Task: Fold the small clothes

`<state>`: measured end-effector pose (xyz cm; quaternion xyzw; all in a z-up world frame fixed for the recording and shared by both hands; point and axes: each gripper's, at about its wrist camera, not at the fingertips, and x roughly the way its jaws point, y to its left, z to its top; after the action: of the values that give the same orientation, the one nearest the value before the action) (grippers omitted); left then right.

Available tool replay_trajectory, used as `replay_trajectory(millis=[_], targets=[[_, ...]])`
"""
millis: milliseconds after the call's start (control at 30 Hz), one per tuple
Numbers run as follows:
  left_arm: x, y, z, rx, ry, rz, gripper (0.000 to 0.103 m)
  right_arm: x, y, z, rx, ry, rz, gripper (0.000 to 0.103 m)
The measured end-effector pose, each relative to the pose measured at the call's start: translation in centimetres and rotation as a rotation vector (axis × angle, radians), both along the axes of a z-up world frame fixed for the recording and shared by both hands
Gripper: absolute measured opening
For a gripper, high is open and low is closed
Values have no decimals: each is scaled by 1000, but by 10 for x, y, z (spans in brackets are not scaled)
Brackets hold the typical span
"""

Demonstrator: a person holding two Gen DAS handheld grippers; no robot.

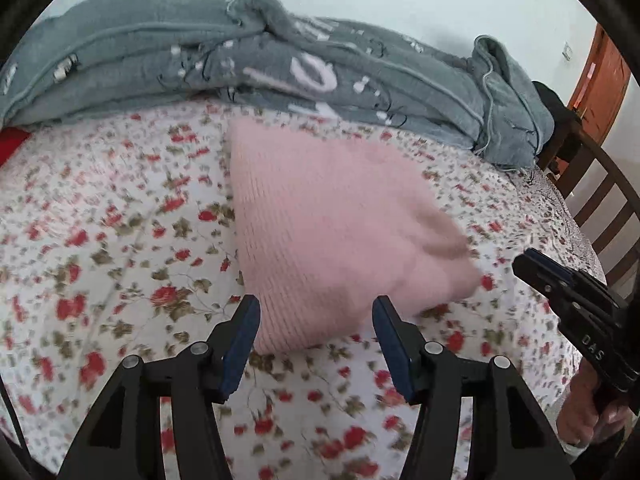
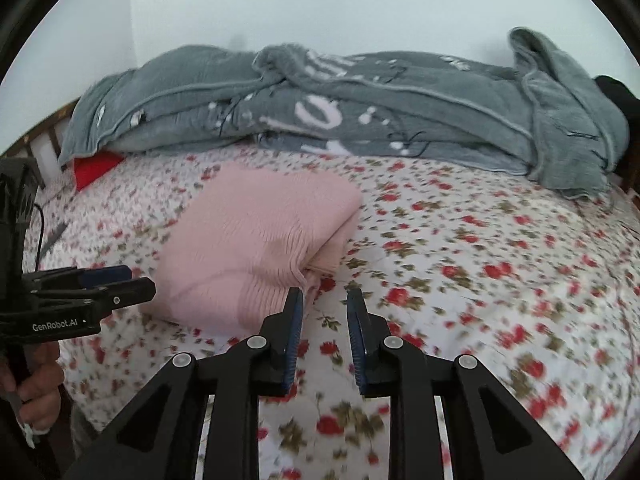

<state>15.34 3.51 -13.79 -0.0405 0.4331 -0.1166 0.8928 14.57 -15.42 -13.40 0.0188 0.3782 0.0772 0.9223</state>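
A pink knitted garment (image 1: pixel 332 216) lies folded into a thick pad on the flowered bedsheet (image 1: pixel 120 240). My left gripper (image 1: pixel 316 312) hovers at its near corner, jaws open and wide apart. That corner shows in the gap, but the pads do not press on it. In the right wrist view the garment (image 2: pixel 256 240) lies left of centre. My right gripper (image 2: pixel 325 296) is just off its near right corner, jaws a narrow gap apart with only sheet showing between them. Each gripper shows in the other's view: the right gripper (image 1: pixel 532 264) and the left gripper (image 2: pixel 136 280).
A rumpled grey blanket (image 1: pixel 280 60) with white lettering runs along the far side of the bed, against a pale wall. A red item (image 2: pixel 96 168) peeks out at its left end. Dark wooden slats (image 1: pixel 608 208) and an orange door (image 1: pixel 600 72) stand at the right. A hand (image 2: pixel 36 380) holds the left gripper.
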Motion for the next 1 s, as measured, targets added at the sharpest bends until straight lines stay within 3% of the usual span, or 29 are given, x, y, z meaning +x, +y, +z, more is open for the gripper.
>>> replay_trajectory(millis=[100, 267, 333, 367, 400, 567, 1000], targets=[[-18, -7, 29, 10, -21, 8, 60, -22, -7, 26, 2, -27, -40, 42], [-51, -17, 65, 63, -83, 32, 68, -54, -15, 61, 31, -44, -65, 44], [-67, -22, 77, 95, -108, 38, 71, -64, -17, 69, 35, -48, -73, 57], [-72, -23, 81, 104, -114, 46, 72, -71, -18, 72, 37, -61, -76, 77], [-78, -24, 85, 110, -121, 55, 73, -80, -18, 75, 33, -84, -78, 87], [-107, -31, 99, 143, -162, 94, 83, -103, -18, 83, -19, -93, -78, 97], [-128, -39, 112, 128, -193, 106, 83, -135, -31, 100, -17, -102, -102, 98]])
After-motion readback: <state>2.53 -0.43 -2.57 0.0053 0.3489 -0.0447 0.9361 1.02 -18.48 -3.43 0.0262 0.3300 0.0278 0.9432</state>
